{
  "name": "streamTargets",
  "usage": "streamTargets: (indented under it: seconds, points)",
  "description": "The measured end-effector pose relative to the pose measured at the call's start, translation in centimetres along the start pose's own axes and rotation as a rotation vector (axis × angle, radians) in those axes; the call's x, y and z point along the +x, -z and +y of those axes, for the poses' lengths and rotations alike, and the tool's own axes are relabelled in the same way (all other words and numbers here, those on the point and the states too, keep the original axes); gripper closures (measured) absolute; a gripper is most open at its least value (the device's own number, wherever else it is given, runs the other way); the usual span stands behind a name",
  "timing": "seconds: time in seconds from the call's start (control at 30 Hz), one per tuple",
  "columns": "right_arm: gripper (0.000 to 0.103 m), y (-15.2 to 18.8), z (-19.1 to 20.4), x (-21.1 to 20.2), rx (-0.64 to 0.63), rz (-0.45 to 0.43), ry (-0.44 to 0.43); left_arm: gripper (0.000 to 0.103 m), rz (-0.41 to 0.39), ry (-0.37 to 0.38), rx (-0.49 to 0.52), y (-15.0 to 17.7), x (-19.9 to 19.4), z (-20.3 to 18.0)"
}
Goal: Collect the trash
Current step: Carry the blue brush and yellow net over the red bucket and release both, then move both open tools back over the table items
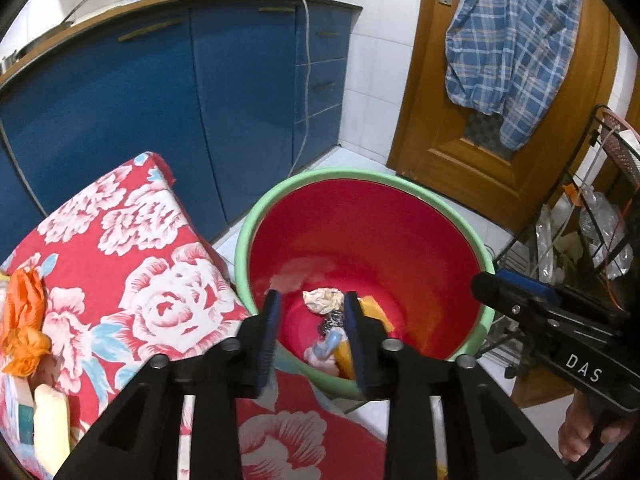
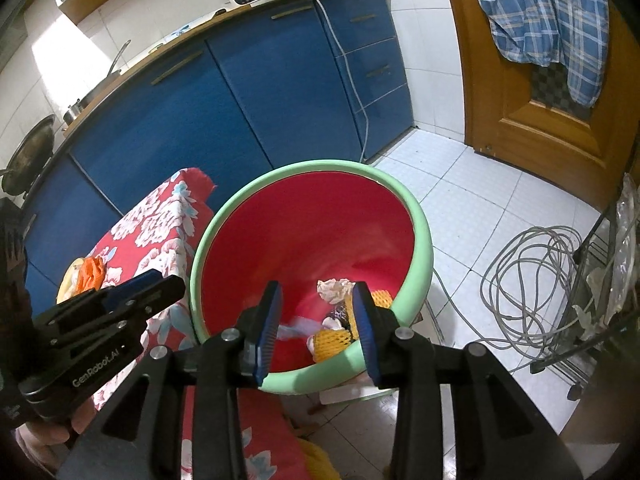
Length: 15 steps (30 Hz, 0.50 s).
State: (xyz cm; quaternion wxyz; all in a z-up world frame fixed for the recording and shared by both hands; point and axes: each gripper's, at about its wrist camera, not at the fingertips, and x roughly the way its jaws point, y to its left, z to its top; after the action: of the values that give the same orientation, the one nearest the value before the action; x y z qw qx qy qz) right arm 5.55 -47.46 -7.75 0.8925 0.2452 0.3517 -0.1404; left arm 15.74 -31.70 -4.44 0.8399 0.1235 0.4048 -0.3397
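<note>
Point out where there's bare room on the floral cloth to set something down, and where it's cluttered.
Bare: the floral cloth from its far corner by the blue cabinets down to the green-rimmed bucket. Crowded: its near-left edge, where the orange bag and other scraps sit.

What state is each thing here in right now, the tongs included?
Left tongs: open, empty, over the bin.
Right tongs: open, empty, over the bin.
Bin: upright, lidless, trash at the bottom.
Crumpled paper: inside the bin.
Orange bag: on the floral cloth.
Door: shut.

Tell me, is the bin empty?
No. The bin holds a paper wad and yellow foam net at its bottom.
</note>
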Motion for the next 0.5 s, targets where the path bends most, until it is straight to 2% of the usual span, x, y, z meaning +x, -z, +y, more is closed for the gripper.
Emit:
streamTargets:
  seconds: [0.17, 0.3, 0.5]
  points:
    - [0.058, 0.1, 0.5, -0.4, -0.003, -0.009, -0.008, 0.067, -0.011, -0.008, -0.016, 0.2, -0.8, 0.6]
    - [0.048, 0.1, 1.2, -0.8, -0.011, -0.014, -0.015, 0.067, -0.024, -0.018, -0.038, 0.5, -1.9, 1.5]
    - [0.044, 0.2, 2.4, -1.2, -0.027, -0.012, -0.034, 0.067, -0.042, -0.041, -0.083, 0.9, -3.6, 3.4]
